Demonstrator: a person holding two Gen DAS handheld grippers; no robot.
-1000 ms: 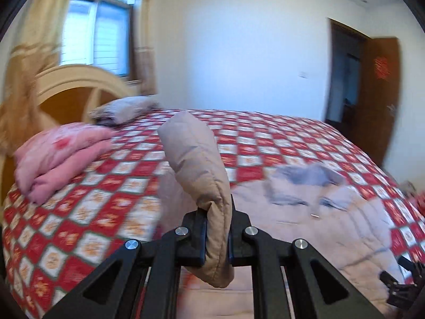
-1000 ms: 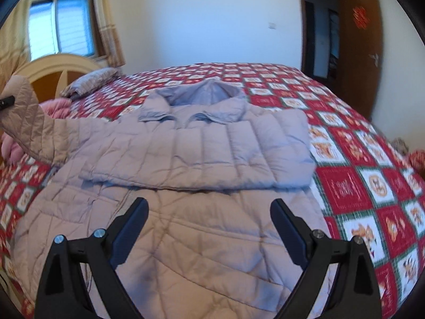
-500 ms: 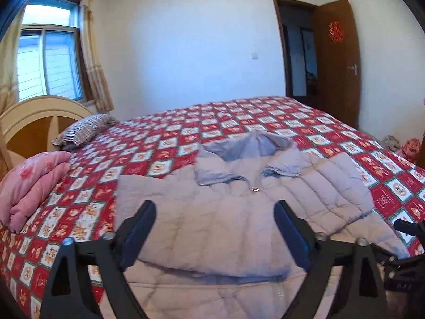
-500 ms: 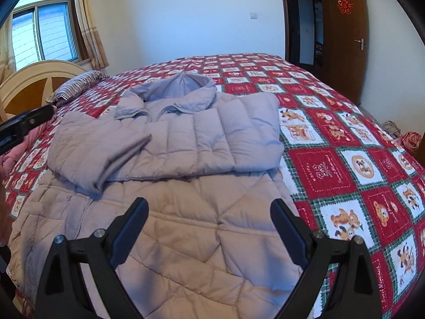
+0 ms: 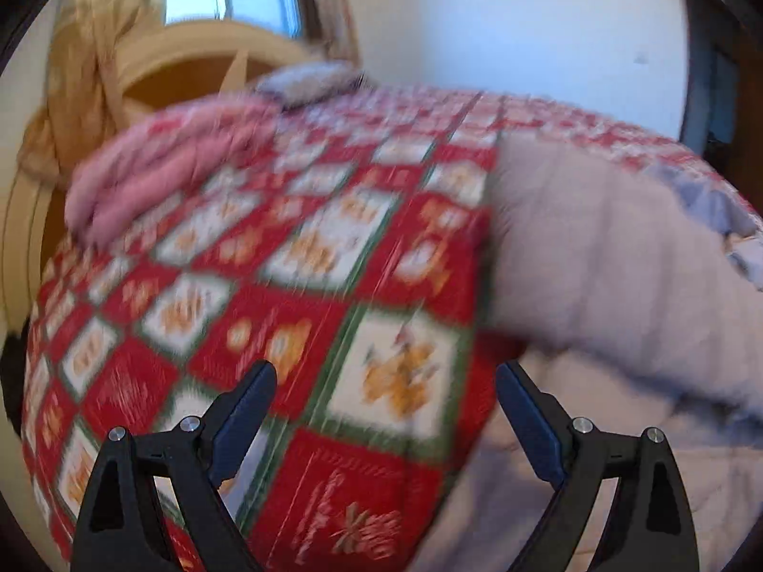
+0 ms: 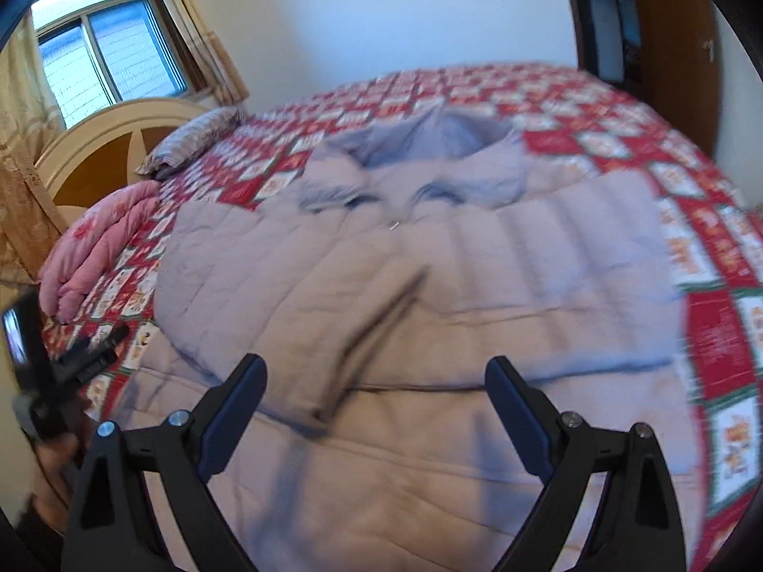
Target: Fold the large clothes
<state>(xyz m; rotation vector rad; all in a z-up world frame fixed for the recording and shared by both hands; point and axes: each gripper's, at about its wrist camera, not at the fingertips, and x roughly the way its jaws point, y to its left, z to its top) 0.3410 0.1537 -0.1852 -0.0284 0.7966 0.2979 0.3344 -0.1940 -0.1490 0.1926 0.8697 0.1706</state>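
Observation:
A pale grey-beige quilted jacket point(image 6: 429, 286) lies face up on the bed, hood point(image 6: 429, 143) toward the far side, both sleeves folded across its chest. In the right wrist view my right gripper point(image 6: 376, 363) hovers over the jacket's lower body. Its jaws stand wide and are closing slightly, with nothing between them. My left gripper point(image 5: 386, 372) is open and empty over the red patterned bedspread point(image 5: 286, 262), just left of the jacket point(image 5: 596, 248). The left wrist view is blurred. Its black body also shows at the left edge of the right wrist view point(image 6: 90, 352).
A folded pink blanket point(image 6: 100, 248) and a striped pillow point(image 6: 190, 143) lie by the cream headboard point(image 5: 190, 62) at the left. A window with curtains is behind it. A brown door point(image 6: 667, 47) stands at the far right.
My left gripper let go of the sleeve, which now lies across the jacket's chest, then dropped left over the bedspread. My right gripper shifted slightly over the jacket.

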